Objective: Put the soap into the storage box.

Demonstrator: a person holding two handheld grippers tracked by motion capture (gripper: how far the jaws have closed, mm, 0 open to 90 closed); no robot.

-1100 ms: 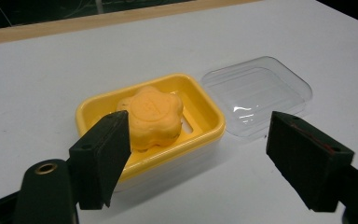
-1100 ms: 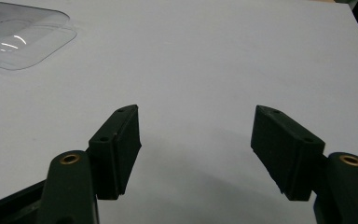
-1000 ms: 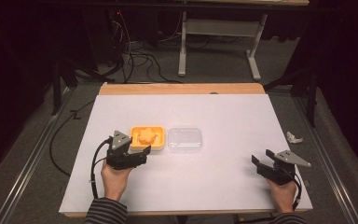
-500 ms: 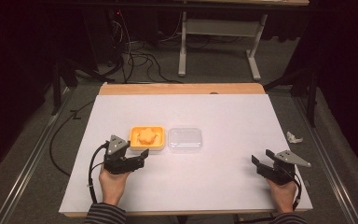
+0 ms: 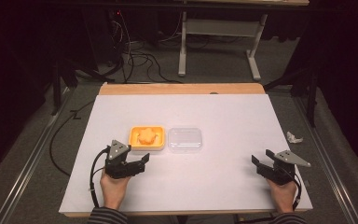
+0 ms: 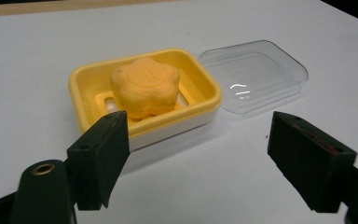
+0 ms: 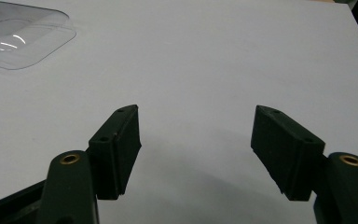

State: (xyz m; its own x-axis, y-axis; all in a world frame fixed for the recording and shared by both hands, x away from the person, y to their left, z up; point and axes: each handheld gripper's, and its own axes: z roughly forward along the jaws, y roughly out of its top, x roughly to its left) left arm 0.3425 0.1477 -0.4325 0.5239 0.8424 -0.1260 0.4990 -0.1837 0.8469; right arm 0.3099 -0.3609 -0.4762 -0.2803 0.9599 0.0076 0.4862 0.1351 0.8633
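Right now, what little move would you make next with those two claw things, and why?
Probably ease the left gripper forward, its jaws open, toward the yellow soap dish. The dish holds an orange soap, and the clear lid lies off beside it. The right gripper is open too, far off.

white table (image 5: 223, 177), yellow soap dish (image 5: 146, 138), clear lid (image 5: 185, 140)

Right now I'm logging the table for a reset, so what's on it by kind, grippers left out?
Yellow soap dish: 1
Orange flower-shaped soap in the dish: 1
Clear lid lying beside the dish: 1
Total: 3
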